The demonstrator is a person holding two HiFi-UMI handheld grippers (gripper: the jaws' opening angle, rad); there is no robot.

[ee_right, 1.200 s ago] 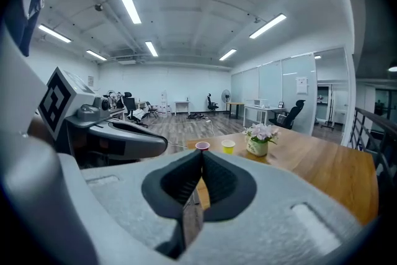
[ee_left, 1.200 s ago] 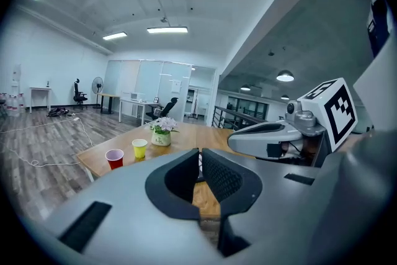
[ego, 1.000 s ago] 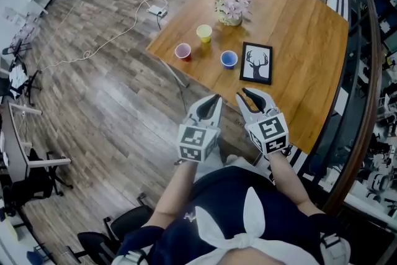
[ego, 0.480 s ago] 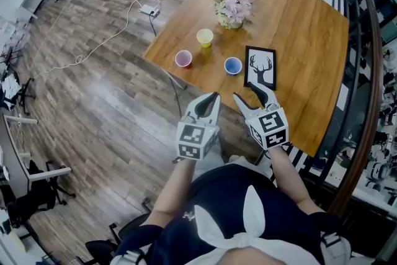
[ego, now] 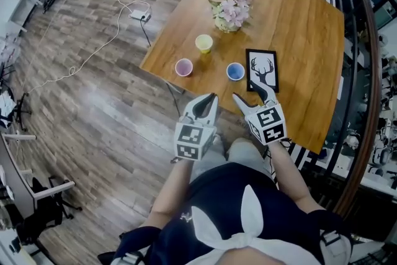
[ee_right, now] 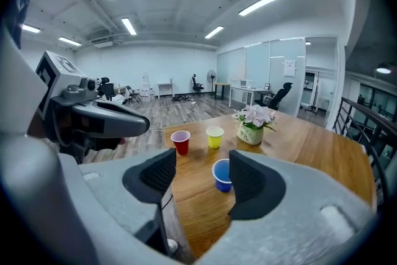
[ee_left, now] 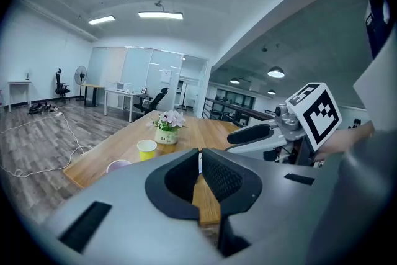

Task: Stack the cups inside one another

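Three cups stand apart on the wooden table (ego: 298,28): a red one (ego: 183,67) at the near corner, a yellow one (ego: 204,43) behind it, a blue one (ego: 235,72) to the right. Both grippers hover short of the table's near edge. My left gripper (ego: 209,98) is shut and empty, pointing between the red and blue cups. My right gripper (ego: 251,95) is open; its jaws have just been opening, with nothing between them. In the right gripper view the blue cup (ee_right: 221,175) shows beyond the gap, with the red cup (ee_right: 180,142) and yellow cup (ee_right: 214,136) farther off.
A framed deer picture (ego: 262,70) lies just right of the blue cup. A pot of pink flowers (ego: 229,12) stands behind the yellow cup. A railing (ego: 366,102) runs along the right. A cable and power strip (ego: 138,13) lie on the wood floor at the left.
Both grippers have moved forward, closer to the table's near edge and the cups. The right gripper's jaws have spread wider. The left jaws stay shut.
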